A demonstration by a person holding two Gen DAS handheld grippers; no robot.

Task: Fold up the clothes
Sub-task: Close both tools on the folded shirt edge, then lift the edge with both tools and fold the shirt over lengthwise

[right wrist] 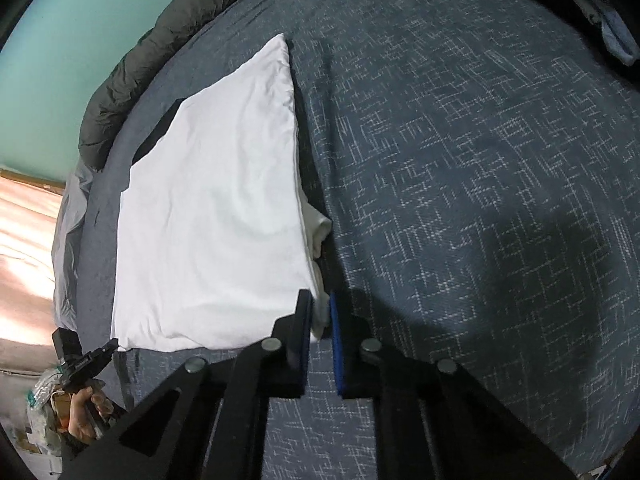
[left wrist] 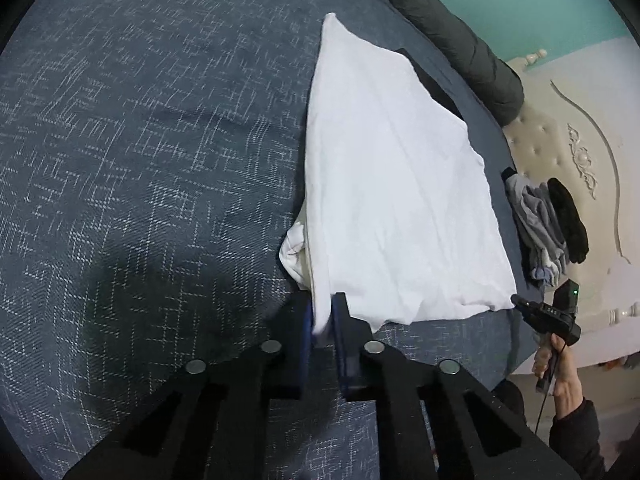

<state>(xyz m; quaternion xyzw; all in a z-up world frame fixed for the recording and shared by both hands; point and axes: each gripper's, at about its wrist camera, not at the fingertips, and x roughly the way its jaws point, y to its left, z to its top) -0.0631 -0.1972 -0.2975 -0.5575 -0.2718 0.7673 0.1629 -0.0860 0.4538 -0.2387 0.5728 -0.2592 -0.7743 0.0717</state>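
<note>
A white garment lies folded flat on a dark blue patterned bed cover. My left gripper is shut on the garment's near left corner, with white cloth pinched between its blue pads. A bunched bit of white cloth sticks out from under the fold just beyond it. My right gripper is shut on the near right corner of the same garment. Each wrist view shows the other gripper at the opposite near corner: the right gripper and the left gripper, each held by a hand.
A dark padded quilt runs along the far edge of the bed. A pile of grey and black clothes sits by the cream headboard. Something black shows under the garment's far side. Bare bed cover spreads beside it.
</note>
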